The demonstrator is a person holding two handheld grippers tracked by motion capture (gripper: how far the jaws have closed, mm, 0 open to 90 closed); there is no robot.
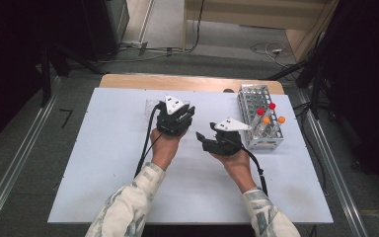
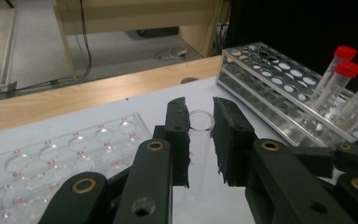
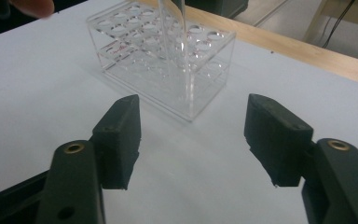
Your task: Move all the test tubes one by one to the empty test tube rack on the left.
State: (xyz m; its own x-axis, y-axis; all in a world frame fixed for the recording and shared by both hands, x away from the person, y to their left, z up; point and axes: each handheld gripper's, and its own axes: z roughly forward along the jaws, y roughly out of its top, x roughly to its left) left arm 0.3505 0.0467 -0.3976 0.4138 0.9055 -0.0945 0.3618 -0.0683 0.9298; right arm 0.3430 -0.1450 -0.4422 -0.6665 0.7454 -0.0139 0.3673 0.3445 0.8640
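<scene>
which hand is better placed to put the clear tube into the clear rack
Left. The left gripper is shut on the clear tube, beside the clear rack. The right gripper is open and holds nothing.

Grey carpet floor (image 1: 24, 148) surrounded the white tabletop (image 1: 108, 163), which had a wooden edge (image 1: 128, 80) at the far side. Metal rails (image 1: 10, 173) ran along both sides. Cables (image 1: 168, 52) trailed over the floor beyond, near light wooden furniture (image 1: 246, 15). Dark equipment (image 1: 10, 59) stood left.
</scene>
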